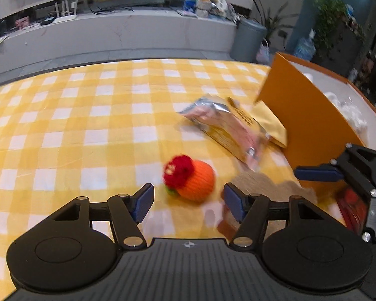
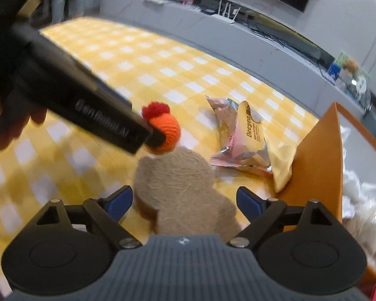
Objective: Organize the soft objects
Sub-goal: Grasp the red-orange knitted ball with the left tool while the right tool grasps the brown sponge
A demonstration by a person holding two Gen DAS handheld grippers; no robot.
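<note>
On the checkered cloth (image 1: 87,115), both hand-held grippers (image 1: 188,200) (image 2: 184,202) gape empty; the knitted toy (image 1: 190,179) blurs.

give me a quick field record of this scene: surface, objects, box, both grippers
surface: table with yellow and white checked cloth
toy: orange crocheted ball with red knitted top, lying on the cloth, untouched
snack: silver and yellow foil snack packet, resting by the box
mat: tan fibrous flat mat, flat on the cloth
box: orange cardboard box, white soft material inside
left gripper: open, toy just ahead between its fingertips, pads apart from it
right gripper: open over the mat, not gripping
</note>
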